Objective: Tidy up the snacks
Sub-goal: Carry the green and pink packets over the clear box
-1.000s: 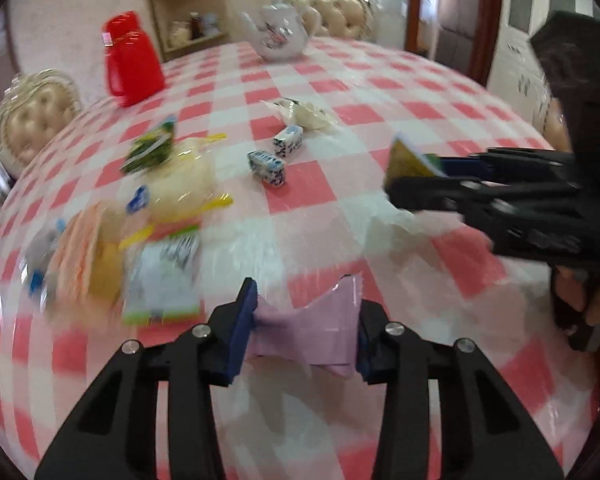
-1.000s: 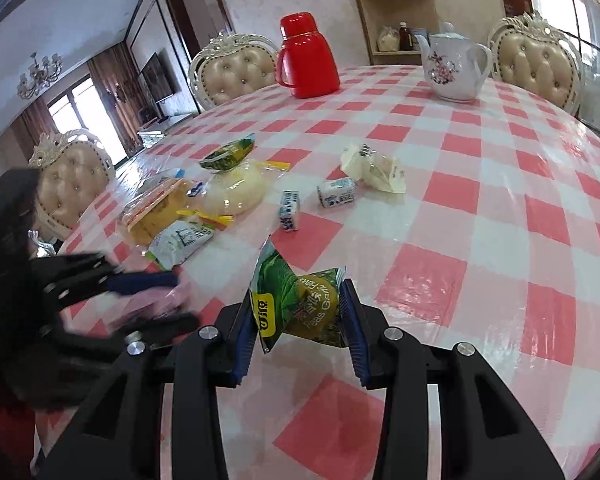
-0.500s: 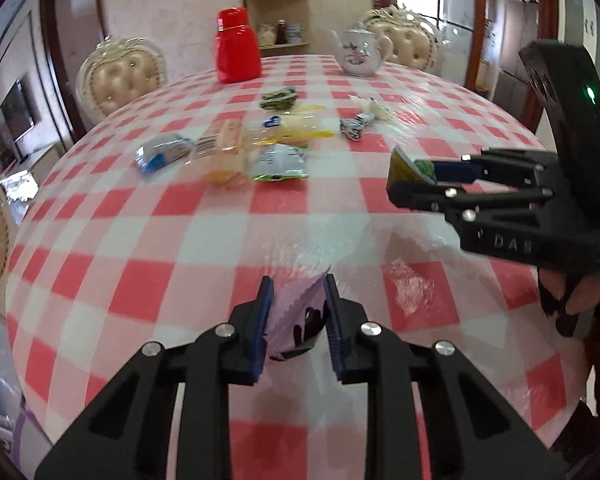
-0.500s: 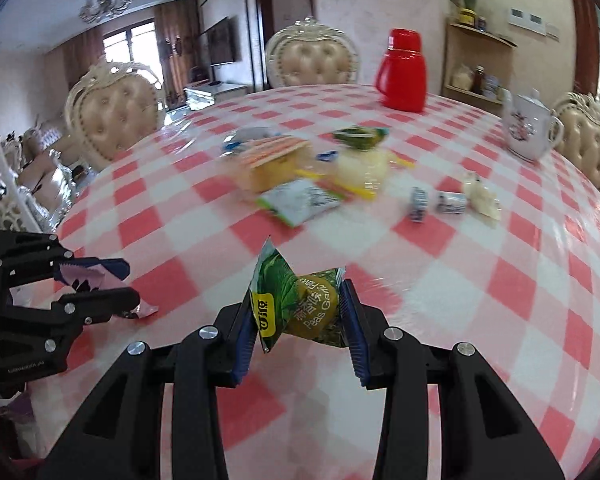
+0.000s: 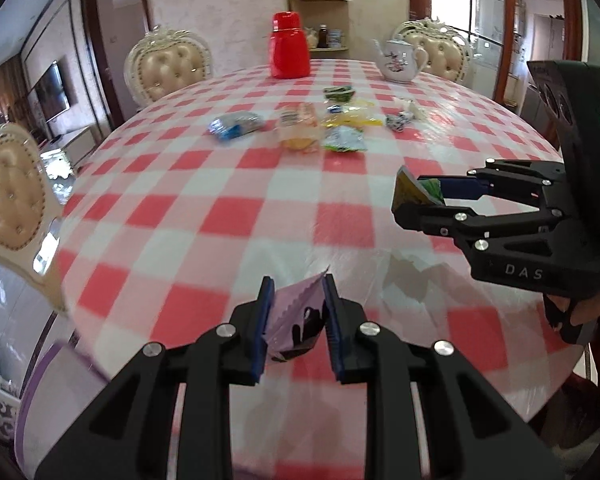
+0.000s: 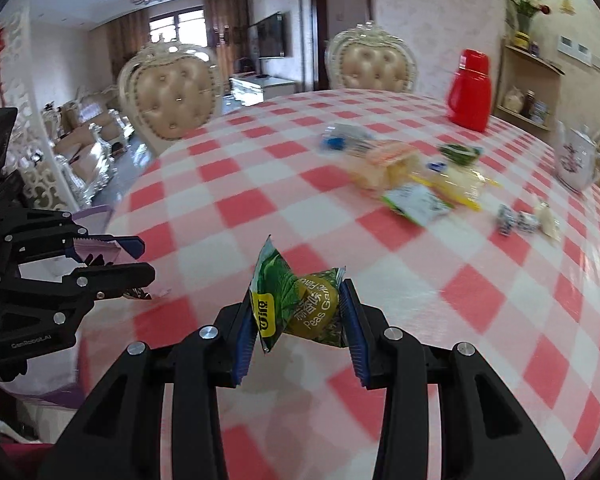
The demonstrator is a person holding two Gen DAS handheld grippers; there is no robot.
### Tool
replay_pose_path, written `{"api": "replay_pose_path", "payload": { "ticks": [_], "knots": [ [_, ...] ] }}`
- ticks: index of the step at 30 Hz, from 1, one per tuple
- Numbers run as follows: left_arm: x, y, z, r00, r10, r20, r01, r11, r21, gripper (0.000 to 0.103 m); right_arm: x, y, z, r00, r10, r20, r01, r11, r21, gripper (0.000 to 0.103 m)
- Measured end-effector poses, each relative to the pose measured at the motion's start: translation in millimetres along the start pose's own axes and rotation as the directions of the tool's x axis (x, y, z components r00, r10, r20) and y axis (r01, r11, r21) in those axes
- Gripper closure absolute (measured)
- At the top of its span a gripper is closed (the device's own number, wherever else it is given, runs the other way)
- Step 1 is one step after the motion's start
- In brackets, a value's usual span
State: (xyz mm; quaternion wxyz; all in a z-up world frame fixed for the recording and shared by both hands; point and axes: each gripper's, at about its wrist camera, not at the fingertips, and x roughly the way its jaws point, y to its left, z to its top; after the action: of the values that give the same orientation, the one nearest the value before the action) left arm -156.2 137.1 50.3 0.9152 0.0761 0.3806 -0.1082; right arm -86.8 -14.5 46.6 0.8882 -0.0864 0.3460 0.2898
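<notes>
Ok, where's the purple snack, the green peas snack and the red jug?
purple snack packet (image 5: 296, 316): left wrist view, middle of the wrapper pinched between the fingers.
green peas packet (image 6: 300, 304): right wrist view, printed front between the fingers.
red jug (image 5: 289, 50): left wrist view, middle of its body.

Two handheld two-finger grippers of matte black plastic, built alike. Left gripper (image 5: 296, 328): angular open-frame linkage arms behind the jaws, four round silver screw heads across the knuckles, ribbed blue pads (image 5: 259, 332) lining the inner faces of the jaws. Right gripper (image 6: 298, 320): same black frame, same silver screws, same blue ribbed pads (image 6: 354, 332). Seen side-on from the opposite camera: tall black housing behind the jaws with a small green light, pale lettering "DAS" on the right one's flank, small pale lettering on the left one's flank. Dark red sleeve edge below the right housing.
</notes>
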Motion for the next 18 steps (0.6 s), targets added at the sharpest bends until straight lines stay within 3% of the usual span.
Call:
{"api": "replay_pose_path", "payload": {
  "ticks": [10, 18],
  "knots": [
    [-58.1, 55.8, -45.4, 0.996, 0.084, -0.03, -0.086, 0.991, -0.1, 0.079, 0.8, 80.2, 7.6, 0.993, 0.122, -0.006, -0.122, 0.988, -0.099, 0.064],
    [-96.4, 103.5, -80.6, 0.983, 0.151, -0.102, -0.164, 0.976, -0.145, 0.079, 2.4, 157.1, 7.5, 0.981, 0.189, -0.036, -0.192, 0.954, -0.231, 0.064]
  ]
}}
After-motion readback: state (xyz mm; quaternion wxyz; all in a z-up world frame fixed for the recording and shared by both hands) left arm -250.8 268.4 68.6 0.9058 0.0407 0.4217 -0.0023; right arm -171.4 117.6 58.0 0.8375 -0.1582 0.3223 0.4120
